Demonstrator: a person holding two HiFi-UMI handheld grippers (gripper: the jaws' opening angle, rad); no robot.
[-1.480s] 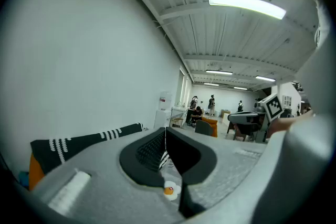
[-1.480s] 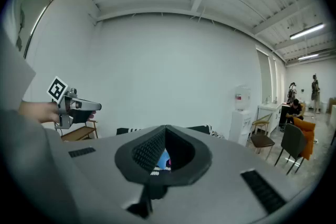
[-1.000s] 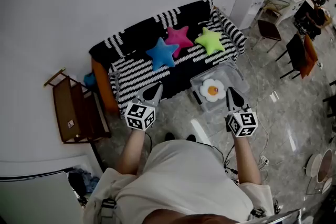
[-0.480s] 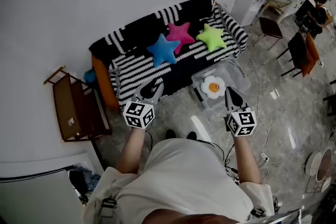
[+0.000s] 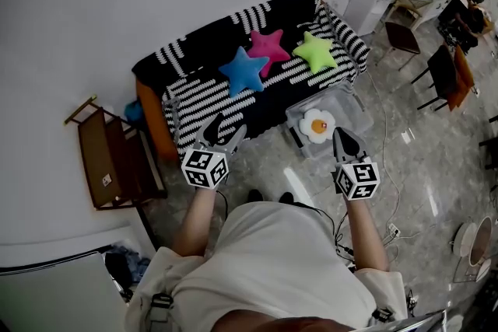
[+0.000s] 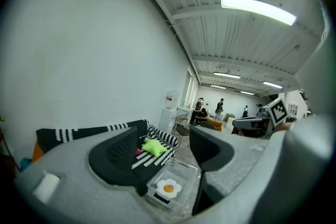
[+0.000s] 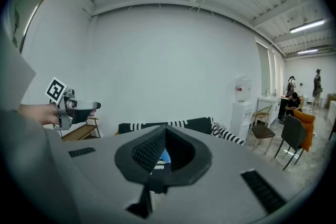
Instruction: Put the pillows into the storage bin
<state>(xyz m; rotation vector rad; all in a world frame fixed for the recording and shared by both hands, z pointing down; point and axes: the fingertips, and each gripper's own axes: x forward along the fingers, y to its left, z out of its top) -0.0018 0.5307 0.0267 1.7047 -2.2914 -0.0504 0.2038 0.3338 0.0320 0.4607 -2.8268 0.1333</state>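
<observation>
Blue pillow (image 5: 243, 71), pink pillow (image 5: 269, 46), apparently lime pillow (image 5: 315, 52)

Head view looks steeply down from above; both gripper views face the distant sofa (image 5: 194, 99).

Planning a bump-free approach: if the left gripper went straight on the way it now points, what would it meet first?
The left gripper, its empty jaws having just been opening, would probably meet the striped sofa first, near the green star pillow; depth is unclear.
</observation>
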